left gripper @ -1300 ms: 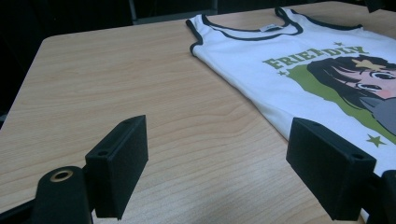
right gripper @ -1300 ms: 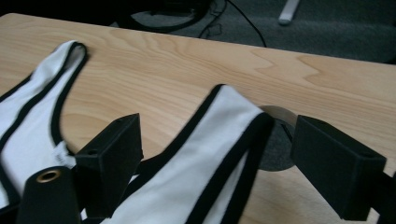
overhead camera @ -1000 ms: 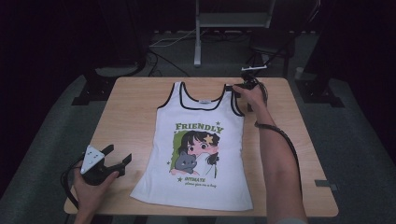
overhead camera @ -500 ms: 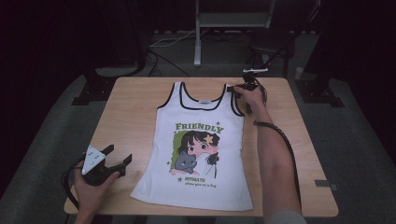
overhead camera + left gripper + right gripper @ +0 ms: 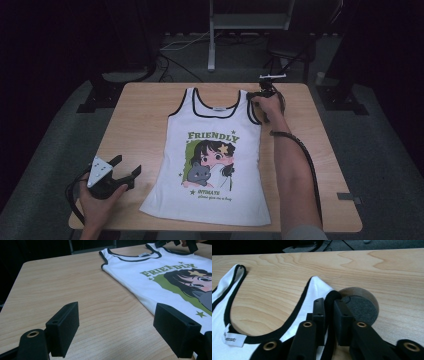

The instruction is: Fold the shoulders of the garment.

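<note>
- High view: the tank top [image 5: 212,150] is lying flat on the worktop [image 5: 145,125]; your right gripper [image 5: 261,95] is reaching its far strap, and its jaws have just been closing.
- Left gripper view: your left gripper [image 5: 116,332] is waiting, jaws wide, empty, beside the hem.
- Right gripper view: you are pinching the strap's black trim [image 5: 329,305]. Next, probably lift gently.

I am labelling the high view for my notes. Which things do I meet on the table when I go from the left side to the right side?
left gripper → tank top → right gripper, shut on the tank top's shoulder strap → bare right part of the table.
</note>
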Demonstrator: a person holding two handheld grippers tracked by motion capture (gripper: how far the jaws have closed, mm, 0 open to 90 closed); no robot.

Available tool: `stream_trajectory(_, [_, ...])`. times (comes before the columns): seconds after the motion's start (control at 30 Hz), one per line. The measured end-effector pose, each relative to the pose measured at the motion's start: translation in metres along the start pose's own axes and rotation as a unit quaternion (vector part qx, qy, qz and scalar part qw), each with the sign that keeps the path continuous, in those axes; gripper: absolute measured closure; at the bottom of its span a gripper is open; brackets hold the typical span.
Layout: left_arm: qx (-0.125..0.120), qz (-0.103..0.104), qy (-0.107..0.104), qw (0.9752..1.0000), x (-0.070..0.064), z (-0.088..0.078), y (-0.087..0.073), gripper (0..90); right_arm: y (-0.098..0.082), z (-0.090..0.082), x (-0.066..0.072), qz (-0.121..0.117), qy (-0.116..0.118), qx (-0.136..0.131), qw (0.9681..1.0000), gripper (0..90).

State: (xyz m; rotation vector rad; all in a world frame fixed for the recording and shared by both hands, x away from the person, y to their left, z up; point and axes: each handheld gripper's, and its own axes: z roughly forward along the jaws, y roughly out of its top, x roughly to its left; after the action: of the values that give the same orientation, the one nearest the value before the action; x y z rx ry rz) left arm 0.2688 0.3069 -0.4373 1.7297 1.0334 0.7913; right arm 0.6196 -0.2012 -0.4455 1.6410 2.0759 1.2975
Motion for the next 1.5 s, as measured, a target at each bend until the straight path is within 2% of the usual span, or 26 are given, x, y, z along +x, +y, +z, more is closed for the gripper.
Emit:
stream_trajectory(0.17, [-0.002, 0.000, 0.000, 1.0000, 0.000, 0.000, 0.000, 20.5, 0.001, -0.008, 0.010, -0.019, 0.008, -0.015, 0.9997, 83.3])
stream_trajectory(0.3, [-0.003, 0.000, 0.000, 1.0000, 0.000, -0.001, 0.000, 20.5, 0.001, -0.019, 0.023, -0.044, 0.023, -0.034, 0.9982, 83.2])
stream_trajectory(0.57, [-0.004, 0.003, 0.001, 1.0000, -0.001, -0.001, 0.000, 20.5, -0.007, -0.044, 0.049, -0.100, 0.044, -0.064, 0.9920, 82.8])
stream_trajectory(0.67, [-0.004, 0.002, 0.002, 1.0000, -0.001, -0.001, 0.000, 20.5, -0.012, -0.050, 0.058, -0.123, 0.047, -0.061, 0.9895, 82.6])
stream_trajectory(0.77, [-0.002, 0.004, 0.002, 1.0000, -0.001, -0.001, 0.000, 20.5, -0.018, -0.057, 0.069, -0.149, 0.052, -0.060, 0.9856, 82.5])
stream_trajectory(0.9, [-0.001, 0.004, 0.003, 1.0000, -0.001, -0.001, 0.000, 20.5, -0.027, -0.062, 0.082, -0.187, 0.054, -0.042, 0.9799, 82.5])
stream_trajectory(1.07, [-0.001, 0.004, 0.003, 1.0000, -0.001, -0.001, 0.000, 20.5, -0.037, -0.070, 0.095, -0.243, 0.054, -0.019, 0.9683, 82.4])
stream_trajectory(1.23, [0.002, 0.011, 0.005, 0.9999, -0.001, -0.001, 0.000, 20.5, -0.047, -0.074, 0.108, -0.274, 0.065, 0.000, 0.9595, 82.5])
stream_trajectory(1.3, [-0.001, 0.008, 0.005, 1.0000, -0.002, -0.001, 0.000, 20.5, -0.051, -0.075, 0.111, -0.291, 0.062, 0.008, 0.9548, 82.5])
stream_trajectory(1.5, [0.001, 0.009, 0.005, 1.0000, -0.001, -0.001, 0.000, 20.5, -0.070, -0.077, 0.116, -0.310, 0.068, 0.022, 0.9481, 81.1])
